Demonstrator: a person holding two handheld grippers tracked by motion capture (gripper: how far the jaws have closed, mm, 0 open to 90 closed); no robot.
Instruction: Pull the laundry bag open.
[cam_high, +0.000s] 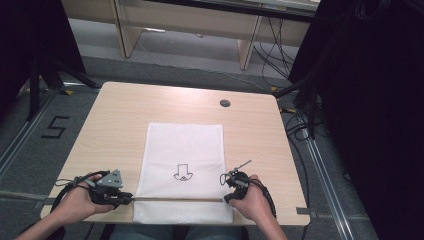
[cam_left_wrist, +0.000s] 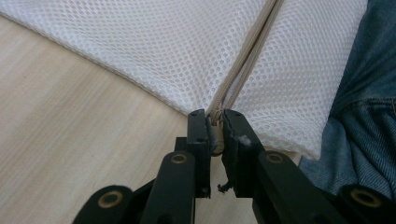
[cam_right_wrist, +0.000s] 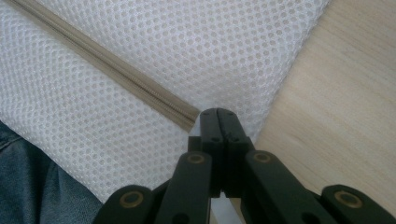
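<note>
A white mesh bag (cam_high: 182, 145) lies flat on the wooden table (cam_high: 120, 115), with a small black drawing (cam_high: 183, 172) on it. A beige zipper (cam_high: 177, 199) runs across its near end. My left gripper (cam_high: 127, 199) is at the zipper's left end. In the left gripper view its jaws (cam_left_wrist: 215, 116) stand close together with the zipper pull (cam_left_wrist: 216, 140) pinched between them, and the zipper (cam_left_wrist: 247, 51) leads away from it. My right gripper (cam_high: 227, 198) sits at the zipper's right end, shut on the mesh (cam_right_wrist: 140, 154) just past the zipper's tip (cam_right_wrist: 187, 116), with white fabric showing between its jaws (cam_right_wrist: 218, 112).
A round cable hole (cam_high: 225, 103) is set in the table's far side. The bag's near edge hangs at the table's front edge over the person's jeans (cam_left_wrist: 369, 93). Bare wood (cam_right_wrist: 336, 93) lies to either side of the bag. Black stands and cables flank the table.
</note>
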